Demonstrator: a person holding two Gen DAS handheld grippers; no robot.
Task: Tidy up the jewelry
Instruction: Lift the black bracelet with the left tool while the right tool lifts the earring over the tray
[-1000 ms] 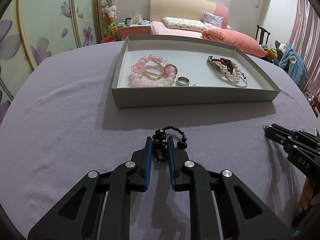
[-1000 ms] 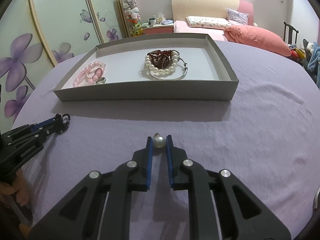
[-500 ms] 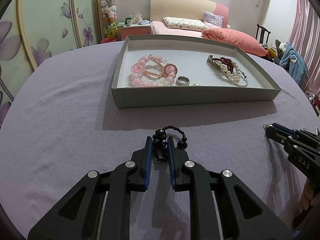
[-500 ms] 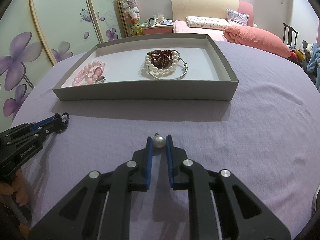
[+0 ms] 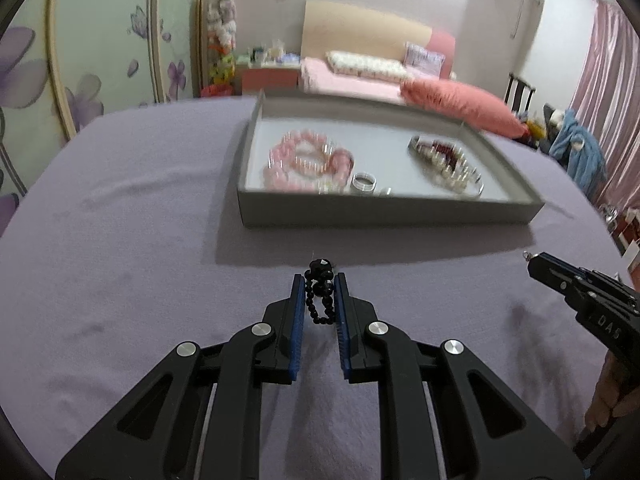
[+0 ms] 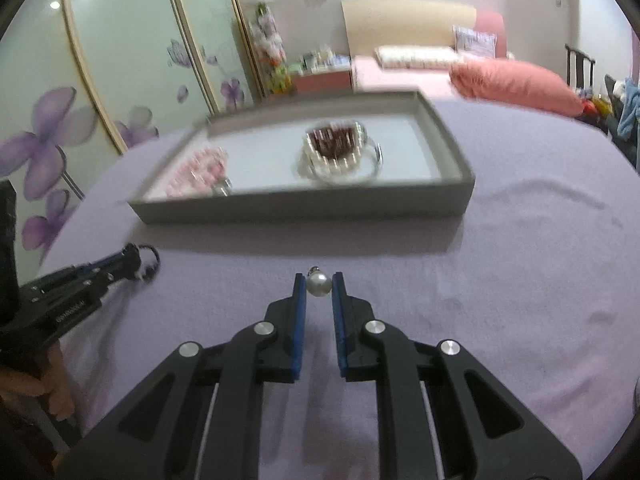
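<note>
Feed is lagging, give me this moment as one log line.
left gripper: shut on black bead bracelet | right gripper: shut on white pearl pendant | grey tray: ahead

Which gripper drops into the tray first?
Right, marginally: right gripper holds the pearl squarely facing bare tray floor. Left gripper holds the black bracelet, tray offset rightward.
</note>
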